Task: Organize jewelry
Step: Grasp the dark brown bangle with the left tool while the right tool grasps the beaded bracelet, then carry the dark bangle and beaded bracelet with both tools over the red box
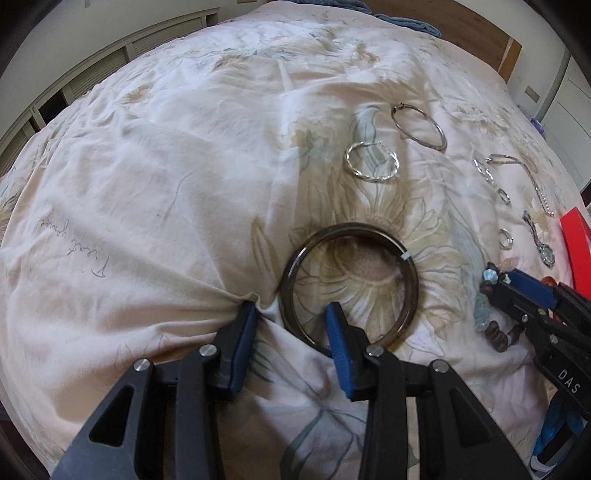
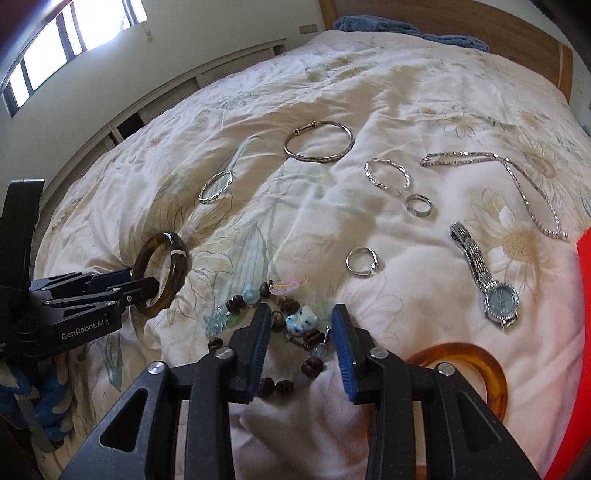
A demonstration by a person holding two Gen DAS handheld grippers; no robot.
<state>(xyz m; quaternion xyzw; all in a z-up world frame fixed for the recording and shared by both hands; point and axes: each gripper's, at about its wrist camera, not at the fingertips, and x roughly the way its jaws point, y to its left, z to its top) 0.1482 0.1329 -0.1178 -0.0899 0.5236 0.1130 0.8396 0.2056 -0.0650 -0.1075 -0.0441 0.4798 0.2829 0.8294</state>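
Jewelry lies spread on a floral quilt (image 1: 147, 184). My left gripper (image 1: 291, 310) is open, one finger inside and one outside the near rim of a dark brown bangle (image 1: 408, 291), also in the right wrist view (image 2: 147, 254). My right gripper (image 2: 301, 314) is open, straddling a beaded bracelet (image 2: 299, 321) with brown beads and a blue-spotted charm; it also shows in the left wrist view (image 1: 496, 332). Beyond lie a plain silver bangle (image 2: 317, 146), two twisted silver bangles (image 2: 388, 177) (image 2: 216, 186), two rings (image 2: 362, 262) (image 2: 418, 205), a chain necklace (image 2: 517, 177) and a silver watch (image 2: 495, 291).
An amber bangle (image 2: 491, 369) lies beside the right gripper's right finger. A red box (image 2: 583, 332) stands at the right edge. A wooden headboard (image 2: 480, 26) and a blue towel (image 2: 388, 26) are at the far end. Louvered cabinets (image 2: 166, 99) line the left.
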